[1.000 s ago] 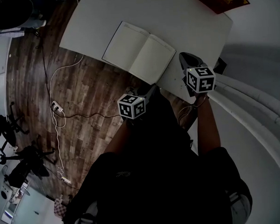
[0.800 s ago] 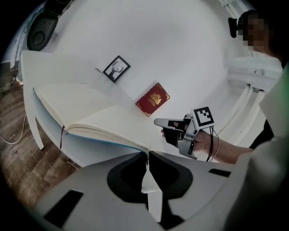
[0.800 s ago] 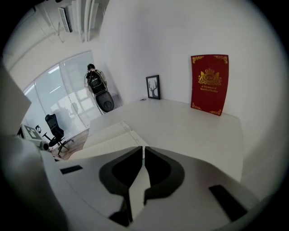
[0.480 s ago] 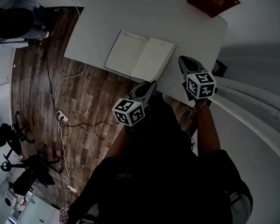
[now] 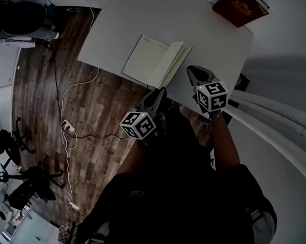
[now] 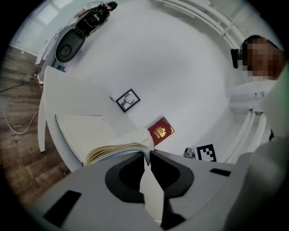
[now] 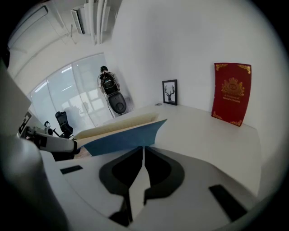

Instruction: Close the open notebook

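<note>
The notebook [image 5: 151,59] lies open on the white table [image 5: 205,27]. Its left page is flat, while its right half stands tilted up with the pages fanned [image 6: 113,151]. My left gripper [image 5: 158,93] is at the notebook's near corner. The lifted blue cover's corner sits in the narrow gap between its tips [image 6: 147,155], and the jaws are opening. My right gripper [image 5: 191,71] is shut and empty just right of the notebook. In the right gripper view its tips [image 7: 143,148] are at the lower edge of the raised blue cover [image 7: 122,135]; I cannot tell whether they touch.
A red book [image 5: 239,7] lies at the table's far right corner. In the gripper views it shows as the red book [image 7: 231,92], next to a small framed picture [image 7: 170,92]. White cables [image 5: 67,97] trail over the wooden floor left of the table.
The notebook's right half has gone from flat to steeply raised. My left gripper has risen to the notebook's near corner. My right gripper has shifted a little left towards the notebook.
</note>
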The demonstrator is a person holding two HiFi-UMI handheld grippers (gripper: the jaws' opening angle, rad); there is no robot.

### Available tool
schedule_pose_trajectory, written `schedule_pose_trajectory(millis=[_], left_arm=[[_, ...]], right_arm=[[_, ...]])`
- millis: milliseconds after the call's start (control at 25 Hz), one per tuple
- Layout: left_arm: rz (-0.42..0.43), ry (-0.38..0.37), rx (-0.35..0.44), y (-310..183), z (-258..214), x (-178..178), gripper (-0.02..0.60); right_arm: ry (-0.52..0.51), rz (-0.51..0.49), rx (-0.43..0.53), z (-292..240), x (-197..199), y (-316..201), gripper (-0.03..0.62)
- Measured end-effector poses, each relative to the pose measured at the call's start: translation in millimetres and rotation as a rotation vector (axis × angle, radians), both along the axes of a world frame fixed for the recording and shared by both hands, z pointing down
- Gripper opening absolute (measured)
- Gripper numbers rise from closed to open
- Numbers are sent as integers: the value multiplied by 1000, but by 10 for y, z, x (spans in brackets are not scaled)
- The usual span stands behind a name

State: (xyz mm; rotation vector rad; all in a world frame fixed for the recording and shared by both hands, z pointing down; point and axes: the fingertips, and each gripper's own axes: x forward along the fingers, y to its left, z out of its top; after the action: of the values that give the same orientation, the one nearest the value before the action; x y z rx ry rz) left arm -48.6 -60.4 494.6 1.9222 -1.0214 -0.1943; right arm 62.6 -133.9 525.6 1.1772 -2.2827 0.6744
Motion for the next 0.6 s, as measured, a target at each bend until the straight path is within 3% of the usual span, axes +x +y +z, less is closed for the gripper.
schedule_pose_trajectory(millis=[160,600], left_arm=[[-36,-29,3,-35,37,-186,46],[-112,3,1,-228,-34,-612,49]], right_arm=[[2,-40,4,-9,-216,-36,35],[2,-116,62,-250,-854,-267,35]])
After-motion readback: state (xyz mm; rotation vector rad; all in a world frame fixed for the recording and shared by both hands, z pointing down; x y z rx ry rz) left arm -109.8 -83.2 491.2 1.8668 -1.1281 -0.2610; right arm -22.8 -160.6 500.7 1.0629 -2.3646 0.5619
